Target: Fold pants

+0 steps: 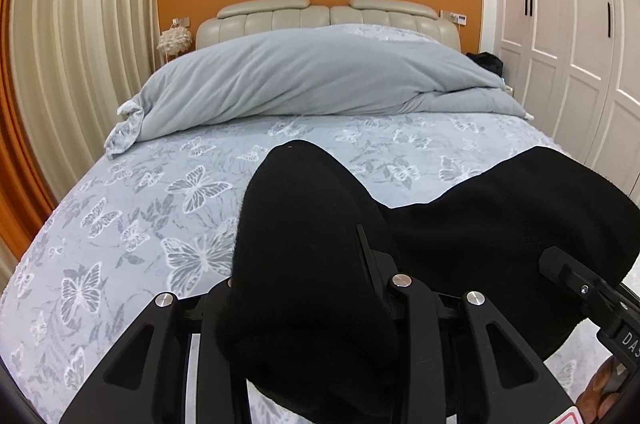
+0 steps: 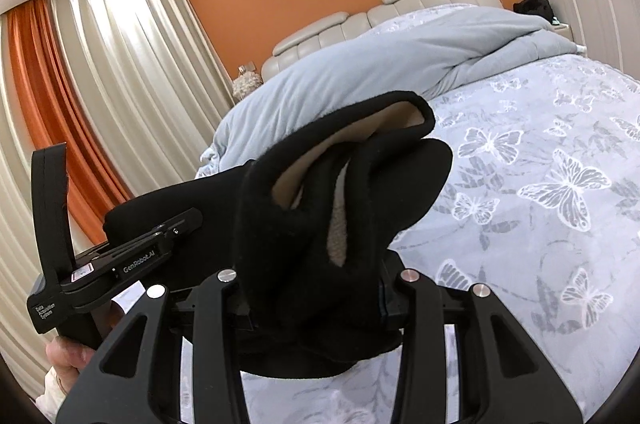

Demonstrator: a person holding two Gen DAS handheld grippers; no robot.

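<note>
Both claws pinch the black fleece-lined pants [image 1: 312, 264]: left gripper [image 1: 308, 288] at lower centre, right gripper [image 2: 312, 276] likewise, fabric bunched between them above the butterfly-print grey bedsheet [image 1: 140, 208]. Judging by this, the pants are mid-carry; next they likely need laying flat and spreading.

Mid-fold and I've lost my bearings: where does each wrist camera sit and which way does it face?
Left wrist: on the left tongs, facing the headboard across the bed; black pants fill the foreground, right tongs at right.
Right wrist: on the right tongs, tilted toward the curtains; left tongs and a hand at left.
Shared: pants, grey duvet, butterfly sheet.
</note>
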